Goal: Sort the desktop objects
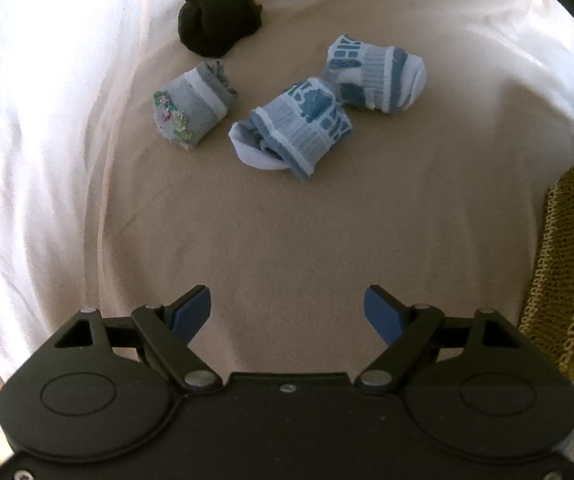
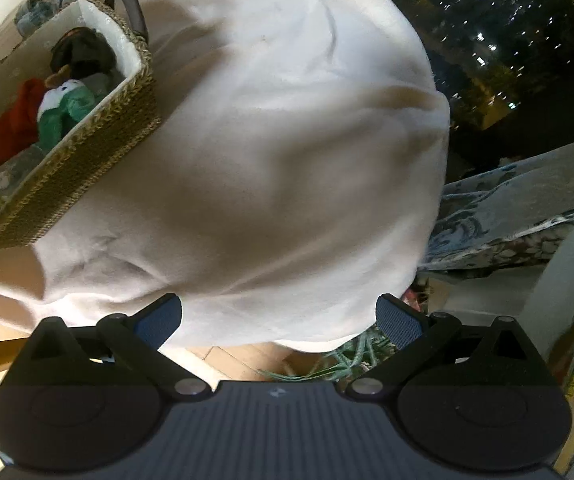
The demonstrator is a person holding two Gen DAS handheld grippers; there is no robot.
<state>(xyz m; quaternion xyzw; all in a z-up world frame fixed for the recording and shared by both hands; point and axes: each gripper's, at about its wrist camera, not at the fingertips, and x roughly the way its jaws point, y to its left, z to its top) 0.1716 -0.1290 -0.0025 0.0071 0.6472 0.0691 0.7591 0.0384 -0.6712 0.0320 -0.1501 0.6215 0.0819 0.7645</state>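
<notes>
Both claws stand with jaws wide apart and nothing between them: the left gripper point(image 1: 287, 312) hangs over bare cream cloth point(image 1: 287, 232), the right gripper point(image 2: 279, 320) over the cloth's draped edge. Ahead of the left one lie four rolled sock bundles: a black one point(image 1: 217, 24) farthest, a grey one point(image 1: 193, 106) nearer, and two blue-and-white ones point(image 1: 295, 128) point(image 1: 375, 74) touching. A woven basket point(image 2: 87, 152), holding red and green soft items, sits well left of the right gripper.
</notes>
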